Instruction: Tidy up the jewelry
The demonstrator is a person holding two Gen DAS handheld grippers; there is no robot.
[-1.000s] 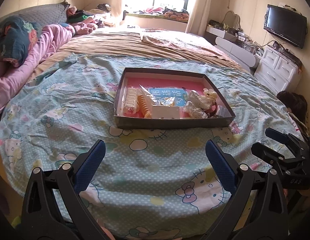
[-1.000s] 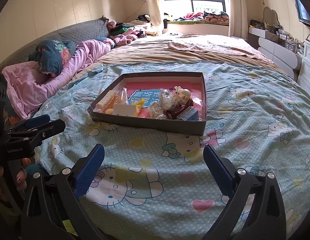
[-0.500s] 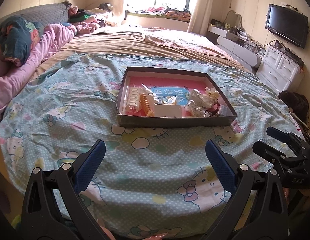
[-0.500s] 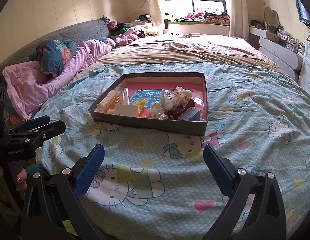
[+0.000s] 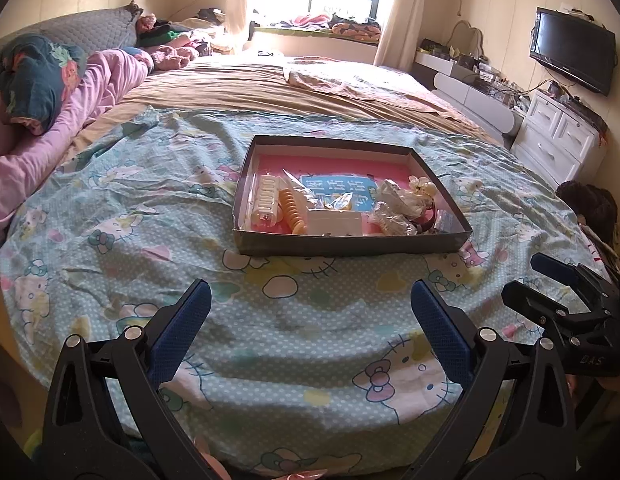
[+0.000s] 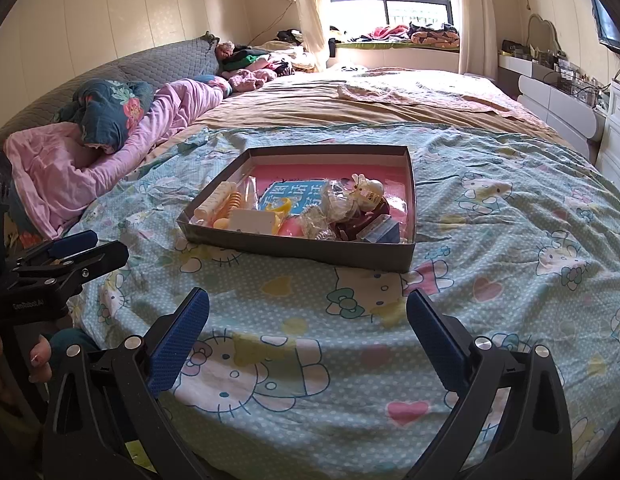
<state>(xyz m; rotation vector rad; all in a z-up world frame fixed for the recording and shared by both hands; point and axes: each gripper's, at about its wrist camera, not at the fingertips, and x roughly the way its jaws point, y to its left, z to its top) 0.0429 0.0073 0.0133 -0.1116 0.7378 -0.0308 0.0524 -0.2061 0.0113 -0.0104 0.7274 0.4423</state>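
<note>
Looking forward from the left wrist, the left gripper [image 5: 310,312] hangs over the near edge of a bed, its two blue-padded fingers [image 5: 180,330] spread wide with nothing between them. Beyond it, on a light blue cartoon-cat sheet [image 5: 142,240], sits a shallow dark box [image 5: 349,246] with a pink floor. Inside the box, at the left, a cream comb-like hair clip [image 5: 266,200] lies just beside an orange spiral hair tie [image 5: 292,213]; a white card [image 5: 334,223] rests against the near wall, and toward the right lie crinkled clear bags [image 5: 391,210] and a pale figure-shaped piece [image 5: 422,189]. The right gripper [image 5: 549,280] shows at the right edge, low and near, well apart from the box. A television [image 5: 571,54] hangs on the far right wall above a white dresser [image 5: 557,140], and a pink quilt [image 5: 62,136] lies along the left. From the right wrist, the right gripper [image 6: 308,314] also stands wide and empty above the sheet [image 6: 489,280], with the box [image 6: 310,250] ahead and slightly left. The same clip [image 6: 214,200], hair tie [image 6: 230,206], card [image 6: 252,221], bags [image 6: 329,204] and pale figure [image 6: 367,192] lie in it, along with a small blue-edged packet [image 6: 383,234] in the near right corner. The left gripper [image 6: 86,250] juts in at the left edge, its fingers seen side-on, and the quilt [image 6: 70,172] lies behind it.
</note>
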